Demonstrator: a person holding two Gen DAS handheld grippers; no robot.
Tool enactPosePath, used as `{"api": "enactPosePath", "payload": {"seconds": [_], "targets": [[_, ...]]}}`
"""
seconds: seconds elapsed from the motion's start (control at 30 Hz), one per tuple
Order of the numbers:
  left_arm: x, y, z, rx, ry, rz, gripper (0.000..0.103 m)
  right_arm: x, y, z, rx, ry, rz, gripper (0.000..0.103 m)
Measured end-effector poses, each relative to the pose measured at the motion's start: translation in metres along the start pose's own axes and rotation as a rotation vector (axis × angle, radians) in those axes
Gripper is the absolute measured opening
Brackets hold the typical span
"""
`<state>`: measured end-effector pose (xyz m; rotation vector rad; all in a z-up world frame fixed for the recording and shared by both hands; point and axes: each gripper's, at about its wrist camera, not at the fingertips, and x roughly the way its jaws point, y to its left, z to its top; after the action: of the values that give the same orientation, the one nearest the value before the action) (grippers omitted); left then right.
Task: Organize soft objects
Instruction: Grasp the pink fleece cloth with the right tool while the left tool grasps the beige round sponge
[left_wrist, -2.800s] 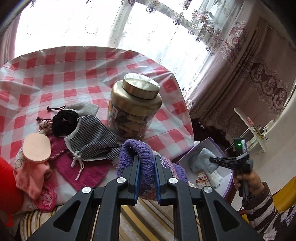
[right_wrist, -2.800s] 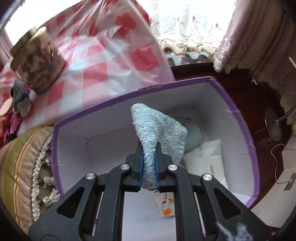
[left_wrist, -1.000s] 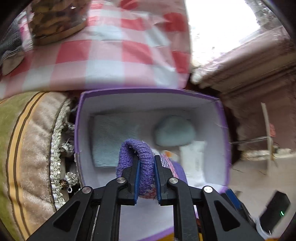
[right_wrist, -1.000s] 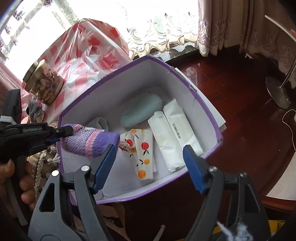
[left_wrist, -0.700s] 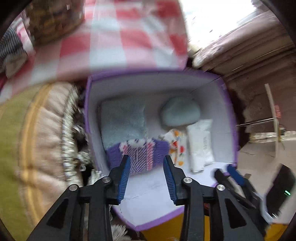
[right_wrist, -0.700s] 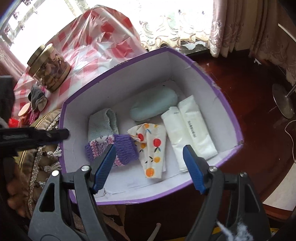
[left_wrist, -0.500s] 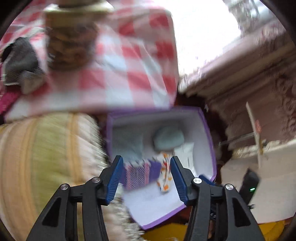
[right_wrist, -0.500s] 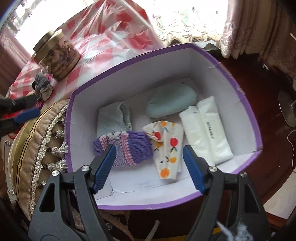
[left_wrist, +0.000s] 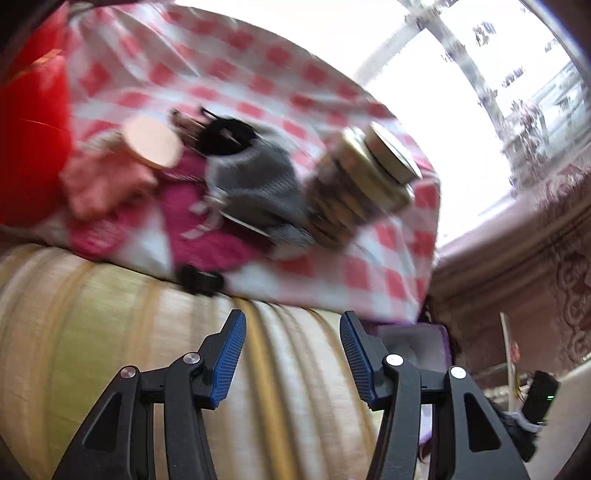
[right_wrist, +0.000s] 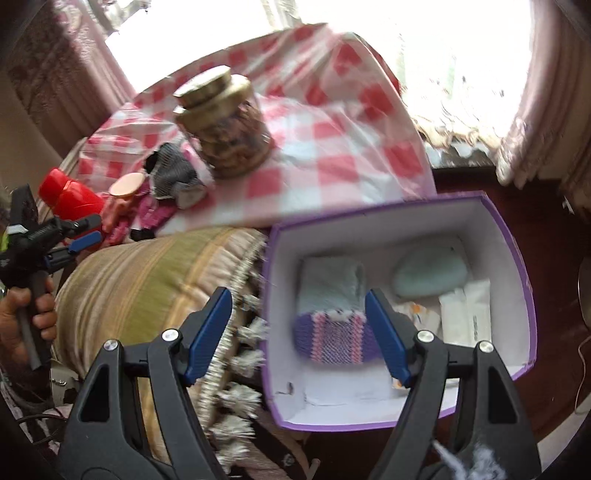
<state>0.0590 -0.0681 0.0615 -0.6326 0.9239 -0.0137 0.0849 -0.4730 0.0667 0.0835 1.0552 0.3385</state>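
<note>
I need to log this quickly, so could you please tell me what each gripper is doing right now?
Left gripper: open, holding nothing.
Right gripper: open, holding nothing, above the purple box.

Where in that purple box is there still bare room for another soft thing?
The purple box has bare white floor along its near wall, in front of the purple knitted piece. Behind that it is crowded: blue towel, pale green pouch, white packets.

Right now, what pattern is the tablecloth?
Red-and-white checks on the tablecloth, clearest in the right wrist view.
</note>
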Motion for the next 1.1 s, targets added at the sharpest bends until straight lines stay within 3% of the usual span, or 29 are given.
{"api": "enactPosePath", "payload": {"seconds": [0.27,0.47,0.8,0.93,1.1], "targets": [[-0.039,0.088,0.01,-0.078,-0.095,0.082,0.054,-0.019,0.071,0.029,-0.136,-0.052,0.043,0.079],[-0.053,0.12,0.019,-0.096,-0.144,0.115,0.054,-0.008,0.12,0.05,-0.223,-0.042,0.066,0.079],[-0.04,0.126,0.034,-0.041,-0.13,0.092,0.054,0.039,0.2,0.076,-0.356,0.033,0.134,0.08],[-0.038,0.121,0.056,-0.009,-0.151,0.057,0.054,0.071,0.236,0.087,-0.382,0.079,0.184,0.08],[-0.009,0.103,0.099,0.09,-0.142,0.09,0.054,0.114,0.28,0.091,-0.412,0.148,0.26,0.08]]}}
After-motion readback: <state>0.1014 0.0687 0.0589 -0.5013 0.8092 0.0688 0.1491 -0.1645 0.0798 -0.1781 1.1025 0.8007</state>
